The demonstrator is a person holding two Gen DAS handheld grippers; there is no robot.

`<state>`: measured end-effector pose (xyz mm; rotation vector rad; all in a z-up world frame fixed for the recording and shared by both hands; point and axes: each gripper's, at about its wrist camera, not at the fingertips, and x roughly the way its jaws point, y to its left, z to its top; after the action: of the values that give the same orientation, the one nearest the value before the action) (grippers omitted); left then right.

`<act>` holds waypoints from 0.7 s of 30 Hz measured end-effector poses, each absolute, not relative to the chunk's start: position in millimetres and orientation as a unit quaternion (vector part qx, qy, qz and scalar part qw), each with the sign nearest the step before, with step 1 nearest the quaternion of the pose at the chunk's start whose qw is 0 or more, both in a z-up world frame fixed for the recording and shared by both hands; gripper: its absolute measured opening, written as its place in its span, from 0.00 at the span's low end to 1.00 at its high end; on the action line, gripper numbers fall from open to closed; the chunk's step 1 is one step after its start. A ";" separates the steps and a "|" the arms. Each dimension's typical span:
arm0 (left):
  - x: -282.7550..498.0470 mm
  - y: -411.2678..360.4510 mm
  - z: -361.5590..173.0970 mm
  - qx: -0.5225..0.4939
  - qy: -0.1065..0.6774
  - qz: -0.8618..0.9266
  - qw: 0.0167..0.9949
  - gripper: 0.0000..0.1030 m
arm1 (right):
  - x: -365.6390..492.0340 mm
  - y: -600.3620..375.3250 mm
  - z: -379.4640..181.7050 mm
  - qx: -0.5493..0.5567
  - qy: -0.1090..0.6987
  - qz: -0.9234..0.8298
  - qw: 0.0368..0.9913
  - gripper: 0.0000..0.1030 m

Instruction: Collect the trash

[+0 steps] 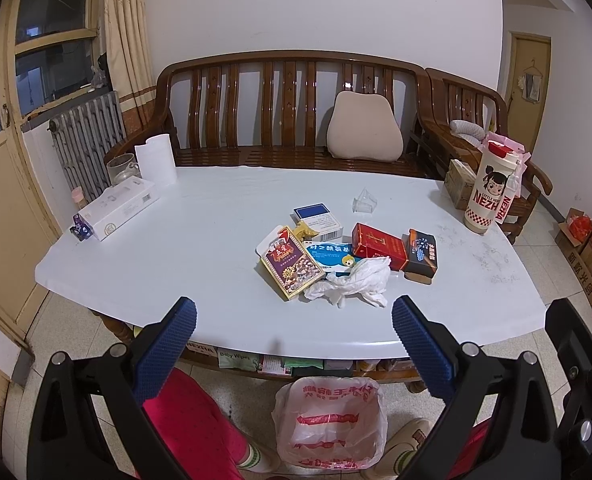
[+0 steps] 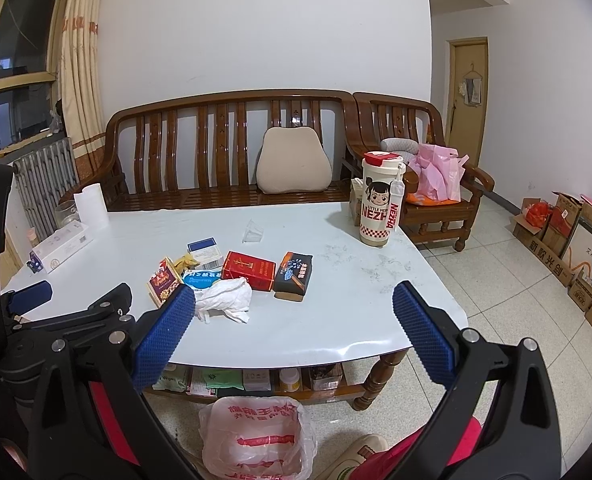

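Note:
A heap of trash lies mid-table: a crumpled white tissue (image 1: 350, 280) (image 2: 225, 298), a dark red patterned box (image 1: 291, 266) (image 2: 163, 284), a red cigarette pack (image 1: 380, 246) (image 2: 249, 270), a black box (image 1: 420, 256) (image 2: 293, 274), a blue-white box (image 1: 320, 222) (image 2: 205, 252) and a blue-white packet (image 1: 330, 256). A plastic-lined bin (image 1: 332, 424) (image 2: 257, 440) stands on the floor in front of the table. My left gripper (image 1: 293, 344) is open and empty, held before the table's near edge. My right gripper (image 2: 293, 334) is open and empty, to the right of the left one.
The white table (image 1: 175, 248) also holds a Nezha bottle (image 1: 490, 190) (image 2: 380, 200), a small clear cup (image 1: 364, 202), a paper roll (image 1: 155, 164), a glass jar (image 1: 121, 168) and a long white box (image 1: 117, 208). A wooden bench (image 1: 287, 112) stands behind. Cardboard boxes (image 2: 568, 240) line the right wall.

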<state>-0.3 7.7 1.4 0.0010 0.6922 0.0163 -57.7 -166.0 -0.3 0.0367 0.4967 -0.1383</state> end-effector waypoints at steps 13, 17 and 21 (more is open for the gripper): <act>1.3 8.3 4.0 0.000 0.342 0.006 0.940 0.93 | -56.0 -163.7 1.0 0.016 0.246 -0.068 0.967 0.94; 7.6 8.5 5.0 0.004 0.356 -0.002 0.934 0.93 | -51.9 -163.1 1.6 0.013 0.251 -0.059 0.966 0.94; 21.7 13.0 4.7 0.017 0.373 -0.006 0.928 0.93 | -43.6 -167.0 5.8 -0.006 0.252 -0.042 0.967 0.94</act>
<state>21.7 13.0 4.7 0.0357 0.7653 -0.0113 -43.6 -167.0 5.8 -0.0120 0.5096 -0.0848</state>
